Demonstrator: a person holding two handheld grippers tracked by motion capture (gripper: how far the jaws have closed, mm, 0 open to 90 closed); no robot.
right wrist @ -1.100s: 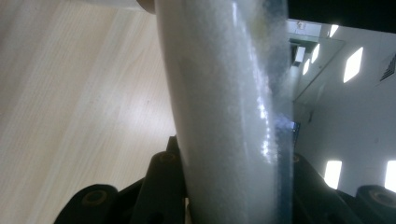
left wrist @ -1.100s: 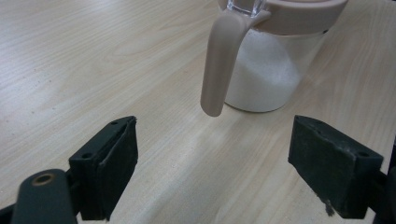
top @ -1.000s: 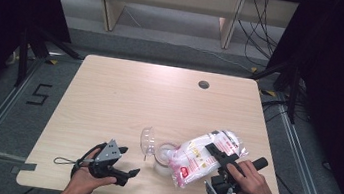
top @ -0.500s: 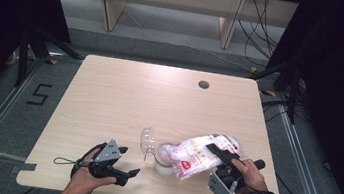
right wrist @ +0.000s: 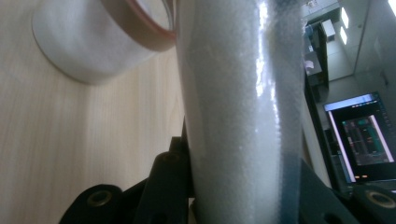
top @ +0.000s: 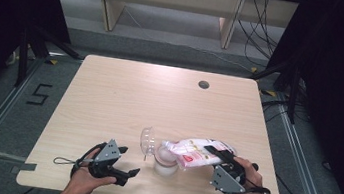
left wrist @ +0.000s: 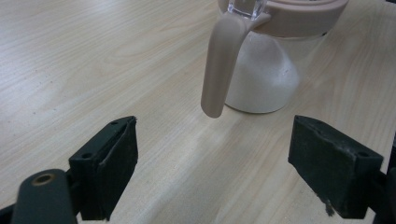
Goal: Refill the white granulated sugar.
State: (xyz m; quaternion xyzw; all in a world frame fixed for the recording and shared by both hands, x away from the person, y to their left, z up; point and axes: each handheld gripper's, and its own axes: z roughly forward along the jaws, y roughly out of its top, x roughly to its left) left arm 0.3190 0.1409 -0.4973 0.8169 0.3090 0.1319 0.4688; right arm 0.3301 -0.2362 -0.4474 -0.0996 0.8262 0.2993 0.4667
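Sugar or salt, some white grainy stuff, is sitting inside the bag (top: pixel 196 151) that the right gripper (top: pixel 222 160) is squeezing between its jaws. The bag is lying tipped over, with its long side running from the right hand toward the middle of the table (top: pixel 124 96). Its open end is pointing at the jar (top: pixel 165 160) and is hanging right over the jar's mouth. In the right gripper view the bag (right wrist: pixel 233 107) is standing like a thick white pillar between the two jaws, and the jar's pink rim (right wrist: pixel 140 28) is just beside it. So the next tip, I think, needs the bag's mouth to stay over that rim, or the grains could spill on the wood.

The left gripper (top: pixel 123 164) is resting on the table near the jar with its jaws wide apart and nothing in them. The jar's pink handle (left wrist: pixel 222 65) is pointing toward it. The clear lid (top: pixel 148 142) is flipped up on the far side.

Red and pink printing is showing on the bag, but the words are too small to read.
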